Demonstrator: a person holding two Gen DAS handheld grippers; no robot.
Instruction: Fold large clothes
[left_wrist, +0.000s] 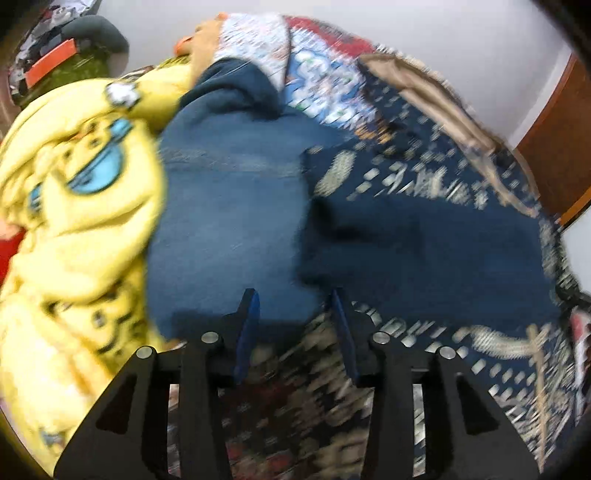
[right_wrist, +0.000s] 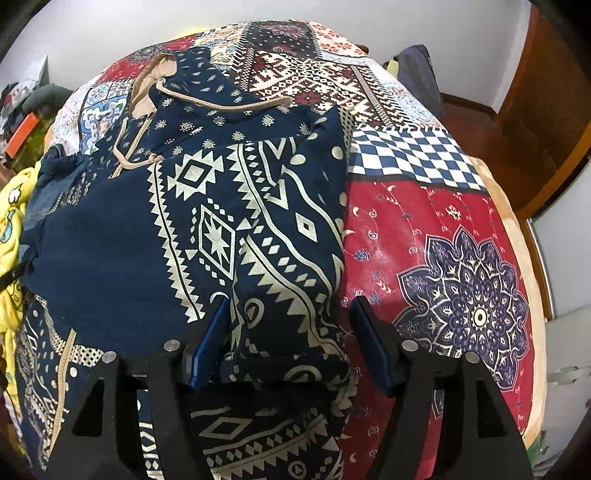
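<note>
A navy hoodie (right_wrist: 207, 229) with a cream geometric print lies folded on the patchwork bedspread (right_wrist: 424, 240), its beige-lined hood (right_wrist: 147, 92) and drawstrings at the far end. My right gripper (right_wrist: 290, 302) points down over the hoodie's near right edge. Its jaws stand apart with a ridge of the printed cloth between them, and the pads do not press on it. In the blurred left wrist view, my left gripper (left_wrist: 293, 299) hangs open over the near edge where the hoodie (left_wrist: 424, 240) meets a blue denim garment (left_wrist: 229, 206).
A yellow cartoon-print garment (left_wrist: 74, 221) is heaped to the left of the denim. A cluttered pile with an orange strip (left_wrist: 51, 62) sits beyond it by the white wall. Wooden floor and a wooden door (right_wrist: 535, 110) lie off the bed's right side.
</note>
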